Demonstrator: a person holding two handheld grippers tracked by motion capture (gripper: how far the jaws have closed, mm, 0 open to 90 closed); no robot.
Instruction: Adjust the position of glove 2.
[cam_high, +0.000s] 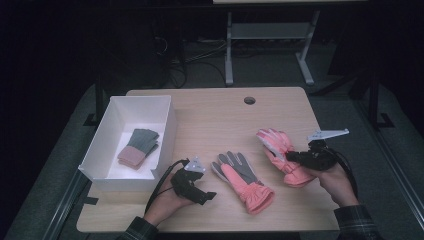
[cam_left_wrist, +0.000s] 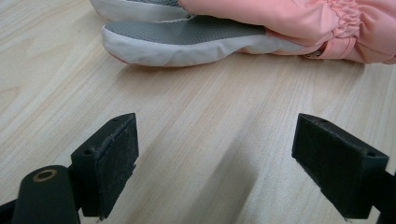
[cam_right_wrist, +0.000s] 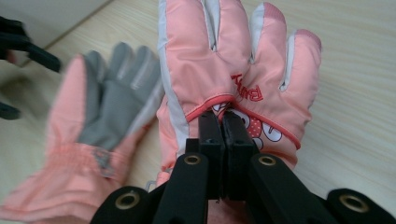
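Note:
Two pink winter gloves are on the wooden table. One glove with a white-and-pink back lies at the right; my right gripper is shut on a pinch of its back fabric, jaws pressed together. The other glove, grey palm up, lies flat at the table's middle. My left gripper rests low on the table just left of that glove, open, with nothing between its pads; the glove's grey fingers lie ahead of it.
A white box stands at the table's left and holds a folded grey and pink knit glove pair. A round cable hole sits near the far edge. Bare wood stretches across the back of the table.

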